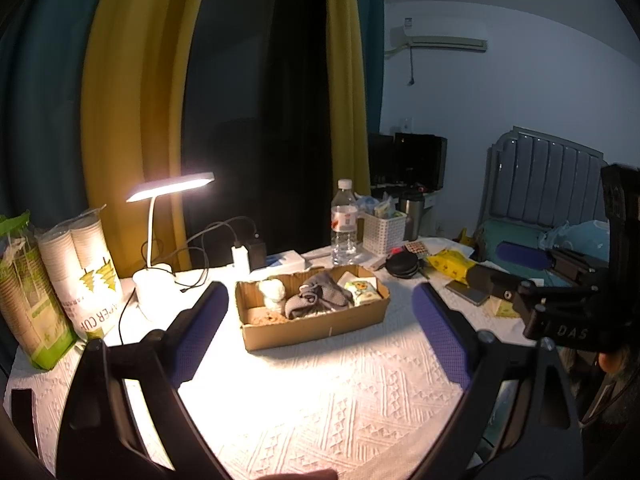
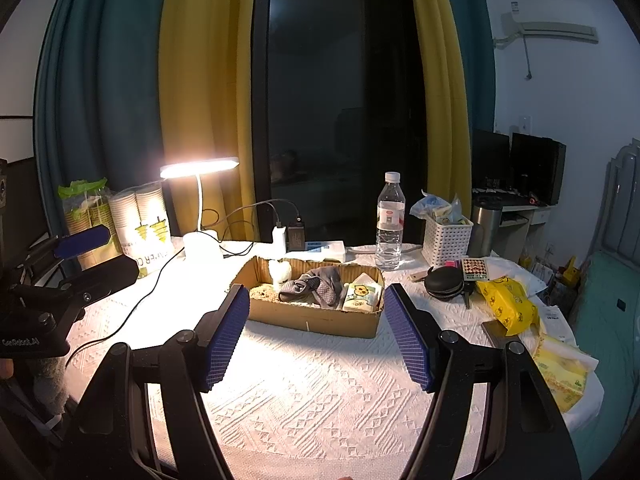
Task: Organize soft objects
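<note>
Left wrist view puts your left gripper [image 1: 320,312] low in the frame, its blue-padded fingers spread wide with only the white patterned tablecloth [image 1: 320,400] between them. The cardboard box [image 1: 316,326] sits just past the fingertips at centre frame, untouched. Inside it you see three soft things in a row: a small white plush toy [image 1: 272,293] at the left end, grey socks [image 1: 318,300] bundled in the middle, and a tissue pack [image 1: 362,291] with a cartoon print at the right end. At the right edge of this view your right gripper [image 1: 520,256] shows from the side, reaching in toward the centre, and the bed headboard [image 1: 548,184] fills the space behind it.

Right wrist view gives you that right gripper [image 2: 316,322] head-on, fingers spread apart and empty, framing the near wall of the box without touching it. Only here do you get the yellow tissue packets [image 2: 508,304] at the right of the table in full, lying outside the box, and the left gripper's side profile at the left edge. Both views share the lit desk lamp [image 2: 200,170] and the water bottle [image 2: 389,224] behind the box.
</note>
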Motion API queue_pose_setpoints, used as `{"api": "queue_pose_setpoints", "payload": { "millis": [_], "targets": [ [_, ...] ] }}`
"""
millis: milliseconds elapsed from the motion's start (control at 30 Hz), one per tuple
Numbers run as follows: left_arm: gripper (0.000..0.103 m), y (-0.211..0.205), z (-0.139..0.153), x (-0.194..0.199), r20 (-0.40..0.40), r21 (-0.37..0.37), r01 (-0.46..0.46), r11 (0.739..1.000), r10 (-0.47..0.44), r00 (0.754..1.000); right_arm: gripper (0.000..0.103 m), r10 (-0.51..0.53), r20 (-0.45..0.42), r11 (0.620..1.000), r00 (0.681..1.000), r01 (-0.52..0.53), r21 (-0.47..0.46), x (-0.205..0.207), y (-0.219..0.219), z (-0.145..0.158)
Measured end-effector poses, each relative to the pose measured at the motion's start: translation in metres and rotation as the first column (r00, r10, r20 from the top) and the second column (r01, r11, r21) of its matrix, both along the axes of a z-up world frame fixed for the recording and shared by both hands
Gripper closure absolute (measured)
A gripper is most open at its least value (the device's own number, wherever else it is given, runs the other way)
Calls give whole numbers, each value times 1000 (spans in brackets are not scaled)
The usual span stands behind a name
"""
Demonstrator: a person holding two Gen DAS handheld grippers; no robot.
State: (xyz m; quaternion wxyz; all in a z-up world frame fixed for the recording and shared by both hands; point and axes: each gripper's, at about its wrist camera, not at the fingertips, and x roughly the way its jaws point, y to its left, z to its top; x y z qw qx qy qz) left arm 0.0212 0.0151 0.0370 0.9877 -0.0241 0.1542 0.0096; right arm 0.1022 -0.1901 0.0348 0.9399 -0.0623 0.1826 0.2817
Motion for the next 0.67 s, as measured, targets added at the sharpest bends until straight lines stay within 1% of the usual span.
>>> {"api": "queue_pose_setpoints", "payload": {
  "millis": [500, 667],
  "targets": [
    [9, 1, -1, 1, 2, -9, -2, 1000, 2, 1000, 30, -1, -2, 1000, 1000, 1, -2, -1, 3, 0],
    [9, 0, 2, 1, -2, 4, -4, 1000, 4, 1000, 30, -2, -2, 1000, 1000, 2, -1, -1, 3, 0]
  ]
}}
